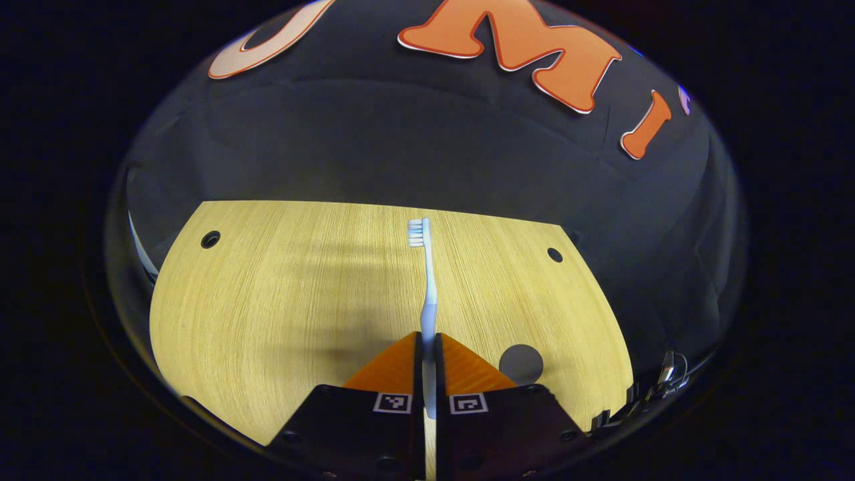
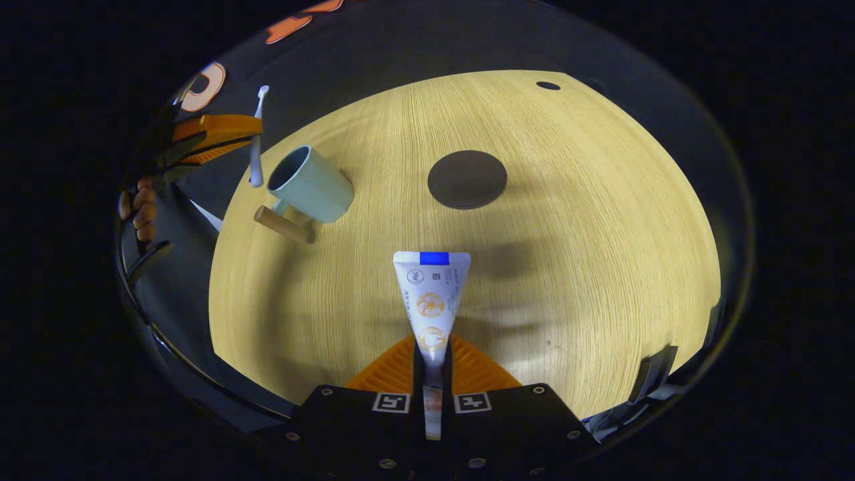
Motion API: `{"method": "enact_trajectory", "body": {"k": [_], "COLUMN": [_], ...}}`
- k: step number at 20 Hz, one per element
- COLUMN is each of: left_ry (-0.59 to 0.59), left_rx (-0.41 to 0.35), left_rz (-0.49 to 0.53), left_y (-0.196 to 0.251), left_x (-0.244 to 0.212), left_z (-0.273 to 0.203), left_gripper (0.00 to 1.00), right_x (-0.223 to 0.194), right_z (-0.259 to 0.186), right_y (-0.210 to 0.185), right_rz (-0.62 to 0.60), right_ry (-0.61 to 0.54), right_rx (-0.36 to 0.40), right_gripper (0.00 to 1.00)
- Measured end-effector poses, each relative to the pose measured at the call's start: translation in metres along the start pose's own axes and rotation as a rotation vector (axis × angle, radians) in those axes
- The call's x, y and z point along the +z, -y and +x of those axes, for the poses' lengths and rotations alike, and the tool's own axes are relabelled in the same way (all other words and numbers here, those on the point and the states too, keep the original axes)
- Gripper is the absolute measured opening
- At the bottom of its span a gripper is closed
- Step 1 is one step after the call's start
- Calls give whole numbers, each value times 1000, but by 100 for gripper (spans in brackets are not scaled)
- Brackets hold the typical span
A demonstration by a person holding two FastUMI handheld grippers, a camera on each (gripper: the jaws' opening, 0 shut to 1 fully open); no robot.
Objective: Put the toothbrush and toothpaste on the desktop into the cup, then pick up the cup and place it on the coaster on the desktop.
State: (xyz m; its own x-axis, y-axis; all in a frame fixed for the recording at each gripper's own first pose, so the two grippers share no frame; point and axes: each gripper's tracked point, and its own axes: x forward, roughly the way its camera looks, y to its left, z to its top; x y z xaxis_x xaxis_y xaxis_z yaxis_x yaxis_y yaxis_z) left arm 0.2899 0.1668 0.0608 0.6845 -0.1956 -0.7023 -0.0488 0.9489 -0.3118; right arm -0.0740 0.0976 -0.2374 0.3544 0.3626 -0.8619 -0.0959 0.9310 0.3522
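While the left gripper [image 1: 427,347] clamps both orange fingers on the handle of the toothbrush [image 1: 427,280], the left gripper view shows the pale blue brush raised above the wooden desktop [image 1: 280,294], bristles pointing away toward the booth wall, with the dark round coaster [image 1: 521,363] just right of the fingers.

In the right gripper view, the right gripper [image 2: 432,361] pinches the toothpaste [image 2: 431,294] by its narrow end above the desktop; the coaster lies beyond it, and the green cup [image 2: 310,185] with its wooden handle stands at far left, near the other gripper's toothbrush
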Motion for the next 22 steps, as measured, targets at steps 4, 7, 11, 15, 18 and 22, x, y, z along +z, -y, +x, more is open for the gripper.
{"method": "enact_trajectory", "body": {"k": [4, 7, 11, 15, 18, 22], "left_ry": [-17, -33, -44, -56, -59, -60], "left_rx": [24, 38, 40, 27, 31, 32], "left_rz": [2, -6, 39, 62, 77, 88], "left_y": [-7, -14, -14, -6, -4, -4], "left_x": [-3, -10, -20, -23, -23, -23], "left_z": [16, 23, 30, 34, 34, 35], "left_gripper": [6, 6, 6, 6, 6, 7], "right_x": [1, 2, 3, 6, 7, 9], "right_z": [-2, -1, -2, -1, -1, 0], "right_y": [1, 1, 2, 3, 4, 5], "right_rz": [13, 19, 19, 17, 19, 23], "right_ry": [2, -3, -10, -11, -13, -13], "right_rx": [-7, -10, -14, -17, -16, -17], "right_gripper": [10, 10, 10, 10, 10, 10]}}
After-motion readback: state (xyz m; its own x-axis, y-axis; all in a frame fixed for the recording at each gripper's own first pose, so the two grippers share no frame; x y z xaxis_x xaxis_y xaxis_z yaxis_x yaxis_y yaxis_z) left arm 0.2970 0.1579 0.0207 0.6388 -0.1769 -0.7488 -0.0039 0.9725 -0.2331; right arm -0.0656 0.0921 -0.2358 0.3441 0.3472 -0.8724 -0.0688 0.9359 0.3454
